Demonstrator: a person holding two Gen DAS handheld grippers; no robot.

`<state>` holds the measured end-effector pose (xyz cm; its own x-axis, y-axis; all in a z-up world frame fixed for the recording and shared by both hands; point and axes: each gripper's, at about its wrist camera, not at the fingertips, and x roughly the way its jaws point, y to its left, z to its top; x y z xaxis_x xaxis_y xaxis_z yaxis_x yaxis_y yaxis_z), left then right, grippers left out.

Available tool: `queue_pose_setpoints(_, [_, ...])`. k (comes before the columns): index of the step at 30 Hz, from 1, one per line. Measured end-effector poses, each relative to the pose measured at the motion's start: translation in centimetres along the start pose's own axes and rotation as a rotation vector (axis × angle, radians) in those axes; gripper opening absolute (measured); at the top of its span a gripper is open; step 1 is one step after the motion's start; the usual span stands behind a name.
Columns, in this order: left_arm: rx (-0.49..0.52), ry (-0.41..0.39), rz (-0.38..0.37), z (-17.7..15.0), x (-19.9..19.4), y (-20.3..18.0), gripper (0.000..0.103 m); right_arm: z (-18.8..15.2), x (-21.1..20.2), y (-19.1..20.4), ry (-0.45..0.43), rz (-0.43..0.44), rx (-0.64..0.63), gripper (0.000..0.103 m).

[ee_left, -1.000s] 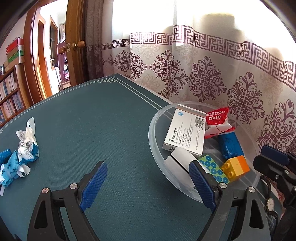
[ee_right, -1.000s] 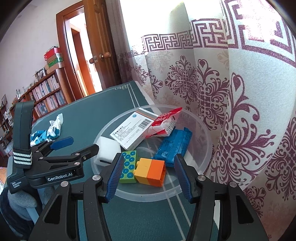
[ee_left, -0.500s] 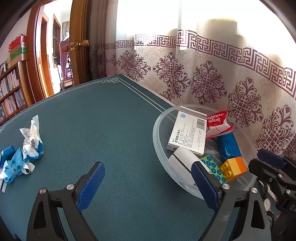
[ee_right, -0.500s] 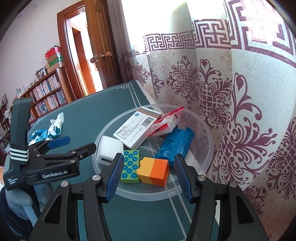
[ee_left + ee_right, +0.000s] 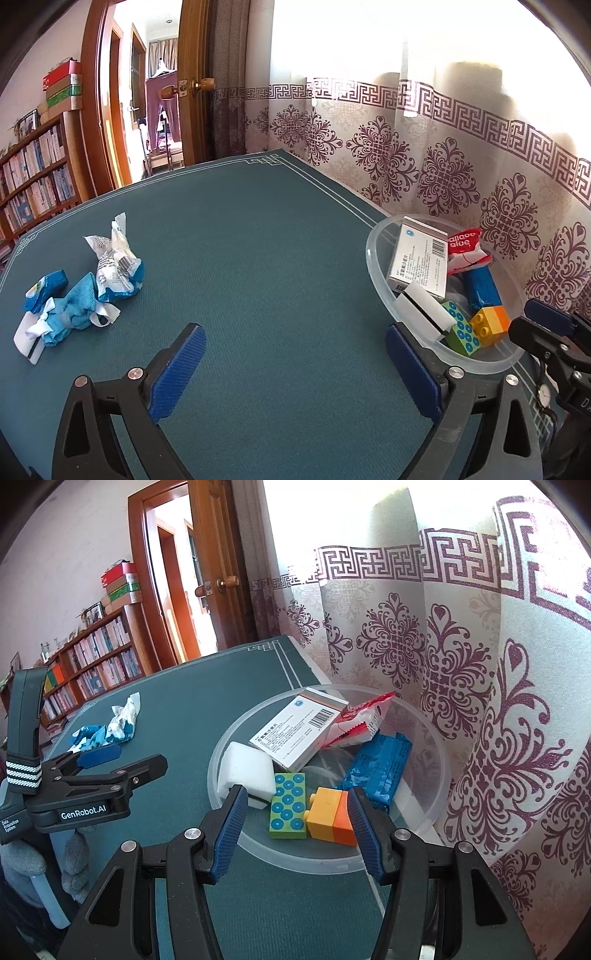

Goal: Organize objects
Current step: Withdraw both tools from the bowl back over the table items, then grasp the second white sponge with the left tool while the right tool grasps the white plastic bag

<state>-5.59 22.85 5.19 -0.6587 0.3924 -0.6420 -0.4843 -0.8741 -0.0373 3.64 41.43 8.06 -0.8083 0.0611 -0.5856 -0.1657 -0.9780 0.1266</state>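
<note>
Both sets of jaws are standing wide apart and gripping nothing. Left gripper (image 5: 291, 365) is hovering over bare green cloth of the tabletop (image 5: 258, 240), its right blue pad just in front of the near-left rim of the clear plastic bowl (image 5: 373, 258). Right gripper (image 5: 295, 827) is hanging over the near rim of that bowl (image 5: 218, 760), with the orange-and-yellow brick (image 5: 330, 818) and the green studded brick (image 5: 288, 806) showing between its pads, neither one touched. Bowl is sitting at the tabletop's right edge, against the patterned curtain (image 5: 461, 657). Inside it: a white medicine box (image 5: 299, 734) is leaning tilted across the far-left side, its lower end resting over a white foam block (image 5: 245, 771); a red-and-white glue packet (image 5: 360, 720) is lying just beside the box toward the curtain; a blue wrapped bar (image 5: 376, 766) is lying beneath the packet, running toward the near rim; the two bricks are lying side by side, touching, at the near side. Well apart from the bowl, toward the tabletop's left edge, a cluster of crumpled wrappers is lying loose: a white-and-blue crumpled packet (image 5: 116, 267) standing highest, a blue crumpled wrapper (image 5: 70, 314) touching it on the near side, and a small blue packet (image 5: 46, 286) at the far left of the cluster. Left gripper (image 5: 99, 771) is also showing in the right wrist view, to the left of the bowl, pointing toward the wrappers.
</note>
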Motion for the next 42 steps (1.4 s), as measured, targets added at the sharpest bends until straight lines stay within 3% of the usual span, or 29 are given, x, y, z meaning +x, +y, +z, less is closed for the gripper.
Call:
queue_pose_setpoints(9, [-0.065, -0.017, 0.108, -0.9, -1.8, 5.8, 0.1, 0.7, 0.4, 4.5, 0.01, 0.085, -0.08, 0.058])
queue_pose_setpoints(25, [-0.22, -0.018, 0.328, -3.3, -4.5, 17.8, 0.1, 0.2, 4.7, 11.9, 0.135, 0.237, -0.163, 0.059])
queue_pose_setpoints(32, [-0.229, -0.004, 0.415, -3.7, -4.0, 21.2, 0.1, -0.3, 6.3, 14.1, 0.175, 0.281, -0.175, 0.059])
queue_pose_setpoints(42, [-0.318, 0.071, 0.439, -4.6, -2.3, 25.8, 0.1, -0.8, 7.3, 14.8, 0.21, 0.285, -0.178, 0.059])
